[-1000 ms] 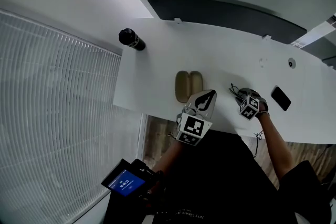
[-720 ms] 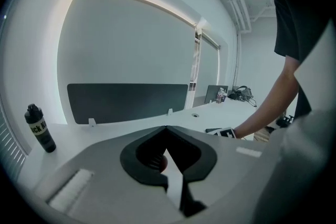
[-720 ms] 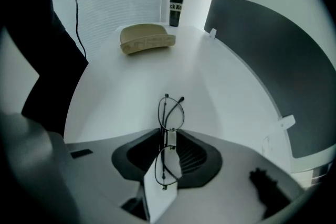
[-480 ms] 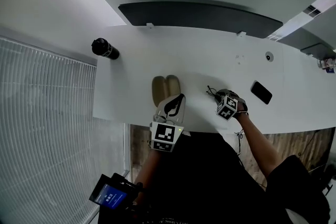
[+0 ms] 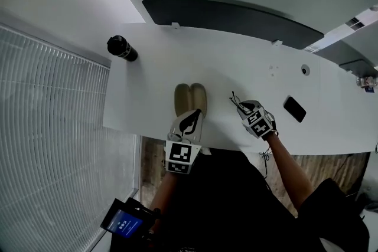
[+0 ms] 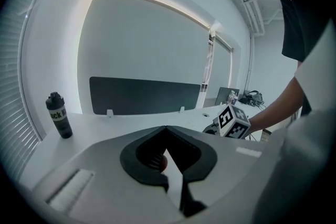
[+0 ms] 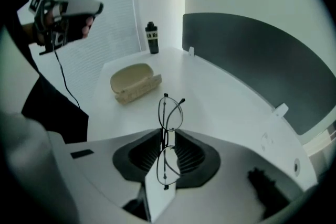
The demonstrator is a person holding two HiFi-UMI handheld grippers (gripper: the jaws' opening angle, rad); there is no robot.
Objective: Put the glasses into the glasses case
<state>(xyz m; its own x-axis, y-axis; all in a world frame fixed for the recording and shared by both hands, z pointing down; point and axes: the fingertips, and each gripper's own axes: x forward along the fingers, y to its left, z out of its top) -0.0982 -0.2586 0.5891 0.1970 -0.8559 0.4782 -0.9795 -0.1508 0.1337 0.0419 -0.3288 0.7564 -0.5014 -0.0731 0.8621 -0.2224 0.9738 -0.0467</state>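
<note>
**Wire-rimmed glasses pinched in the right gripper, beside the open case**

Beige and lying open, the glasses case (image 5: 190,98) rests on the white table (image 5: 236,65) near its front edge, its two halves side by side. To the right of the case and clear of it, the right gripper (image 5: 240,105) has its jaws closed on the glasses (image 7: 169,113). They are clamped at the bridge and held edge-on, one lens standing out past the jaw tips and the other lying back between the jaws. The left gripper (image 5: 196,112) sits at the case's near edge with its tip pointing at the case. Its jaws are pressed together with nothing between them. A black bottle (image 5: 122,48) stands well behind and left of the case. A dark phone (image 5: 294,108) lies well to the right of the case, beyond the right gripper.
</note>
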